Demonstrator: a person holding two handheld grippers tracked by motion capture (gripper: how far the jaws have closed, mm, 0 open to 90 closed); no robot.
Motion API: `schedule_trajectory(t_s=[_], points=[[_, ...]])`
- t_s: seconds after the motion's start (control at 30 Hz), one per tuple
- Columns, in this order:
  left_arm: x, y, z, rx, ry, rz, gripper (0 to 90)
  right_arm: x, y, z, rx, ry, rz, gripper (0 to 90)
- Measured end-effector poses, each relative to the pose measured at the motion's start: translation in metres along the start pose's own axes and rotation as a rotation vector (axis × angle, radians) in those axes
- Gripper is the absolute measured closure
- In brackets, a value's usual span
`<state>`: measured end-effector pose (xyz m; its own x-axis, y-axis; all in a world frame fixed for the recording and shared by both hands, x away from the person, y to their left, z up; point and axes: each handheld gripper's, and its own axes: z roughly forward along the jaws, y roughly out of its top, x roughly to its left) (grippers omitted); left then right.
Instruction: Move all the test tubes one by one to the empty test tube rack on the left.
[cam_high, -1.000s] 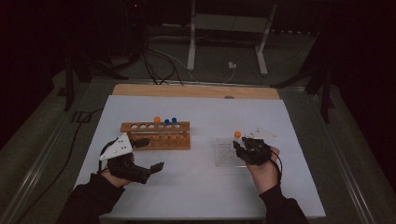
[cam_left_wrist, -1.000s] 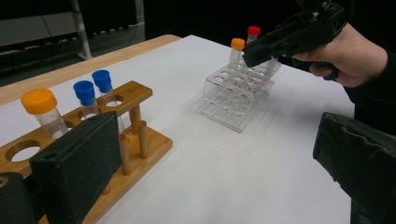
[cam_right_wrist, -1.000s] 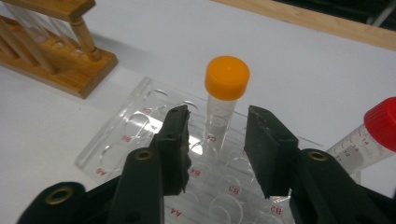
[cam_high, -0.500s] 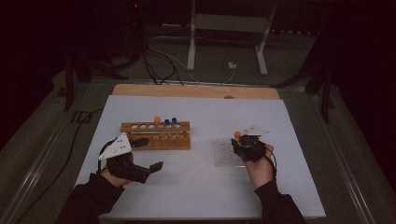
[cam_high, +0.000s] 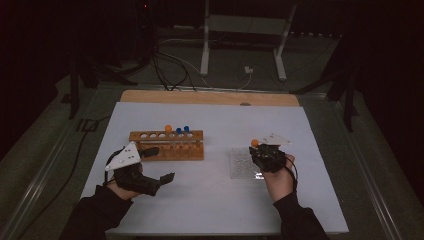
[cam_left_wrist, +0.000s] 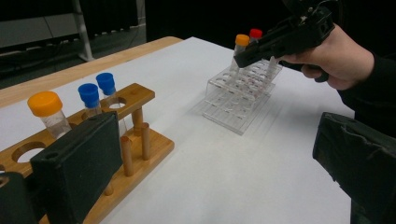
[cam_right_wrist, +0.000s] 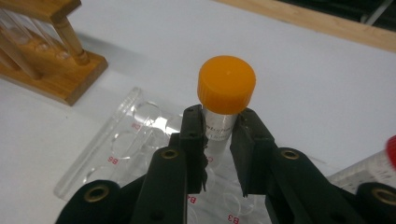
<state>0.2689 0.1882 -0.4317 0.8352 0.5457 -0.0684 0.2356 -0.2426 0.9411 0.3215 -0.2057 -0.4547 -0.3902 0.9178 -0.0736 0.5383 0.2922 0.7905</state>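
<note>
Right gripper view looks straight along the right claw (cam_right_wrist: 219, 140), whose two black jaws pinch the clear body of an orange-capped tube (cam_right_wrist: 226, 95) just under its cap, so the tube hangs upright and free to be lowered end-first. Directly below the claw lies the clear plastic rack (cam_right_wrist: 119, 135), its round wells labelled with red letters, and the grip high on the tube seems chosen to leave the lower length bare for sliding into a well. Whether the tube's tip already sits in a well I cannot tell, since the jaws hide it. Beside the claw at the right edge, a red-capped tube (cam_right_wrist: 391, 151) stands in the same rack. From the left gripper view the right claw (cam_left_wrist: 243, 58) comes in level from the side, which keeps the tube vertical over the rack. The left claw (cam_high: 160, 181) rests low on the white table (cam_high: 215, 200), jaws spread wide and holding nothing, apparently parked out of the way. Just ahead of it stands the wooden rack (cam_left_wrist: 135, 140), carrying another orange-capped tube (cam_left_wrist: 49, 112) and two blue-capped tubes (cam_left_wrist: 98, 95), upright in their holes, likely the stock waiting to be moved
</note>
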Motion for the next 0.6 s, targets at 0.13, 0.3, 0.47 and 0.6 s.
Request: schedule_trajectory(t_s=[0.13,0.3,0.47,0.6], points=[[0.0,0.001,0.0,-0.001,0.0,0.001,2.2,0.001,0.006,-0.009,-0.035,-0.013,-0.015,75.3],[0.0,0.002,0.0,-0.001,-0.001,0.001,2.2,0.005,0.016,-0.025,-0.087,-0.023,-0.045,75.3],[0.0,0.004,0.001,0.0,-0.008,0.004,2.2,0.01,0.025,-0.041,-0.135,-0.015,-0.064,75.3],[-0.001,0.005,0.003,0.001,-0.018,0.002,2.2,0.019,0.03,-0.052,-0.166,0.035,-0.085,75.3]])
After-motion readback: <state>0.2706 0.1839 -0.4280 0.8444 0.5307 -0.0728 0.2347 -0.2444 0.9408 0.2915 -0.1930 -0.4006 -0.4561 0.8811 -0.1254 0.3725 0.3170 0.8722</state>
